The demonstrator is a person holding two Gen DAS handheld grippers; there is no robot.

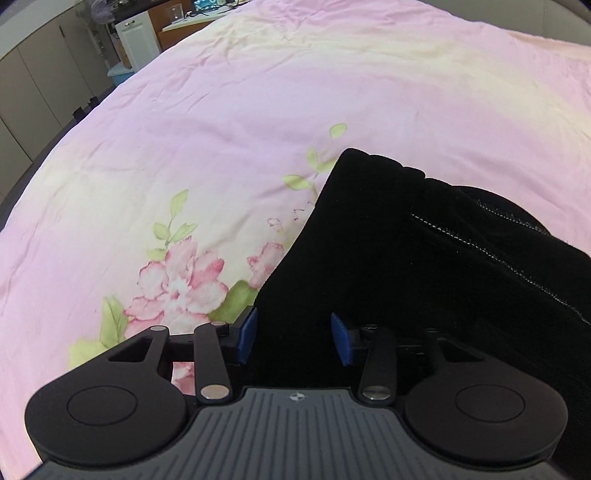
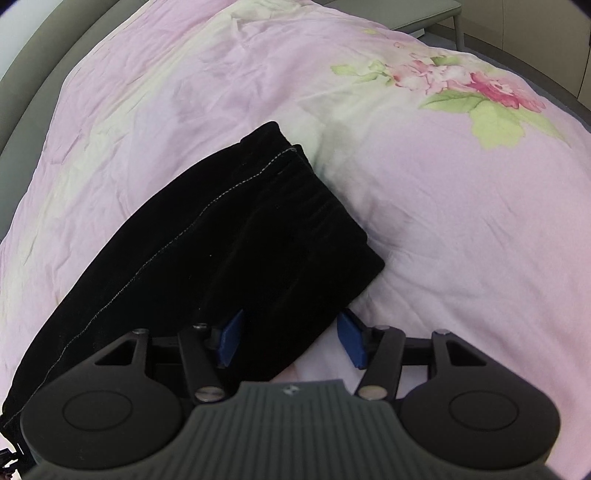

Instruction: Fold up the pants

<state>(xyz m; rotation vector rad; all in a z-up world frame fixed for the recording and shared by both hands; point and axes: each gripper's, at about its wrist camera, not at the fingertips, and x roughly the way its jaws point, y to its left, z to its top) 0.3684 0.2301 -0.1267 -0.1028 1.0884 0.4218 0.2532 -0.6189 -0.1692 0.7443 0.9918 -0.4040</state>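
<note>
Black pants (image 1: 406, 258) lie folded on a pink floral bedspread (image 1: 221, 129). A pale stitched seam runs along them. My left gripper (image 1: 293, 338) is open, its blue pads (image 1: 248, 334) on either side of the pants' near left edge. In the right wrist view the pants (image 2: 221, 240) stretch from the lower left to the middle. My right gripper (image 2: 290, 341) is open, with the pants' near right corner between its blue pads (image 2: 352, 341). I cannot tell whether the pads touch the cloth.
The bedspread (image 2: 443, 221) covers the bed on all sides of the pants. A white cabinet (image 1: 138, 40) and a desk stand beyond the bed's far left edge. A grey bench (image 2: 421, 14) stands past the bed in the right wrist view.
</note>
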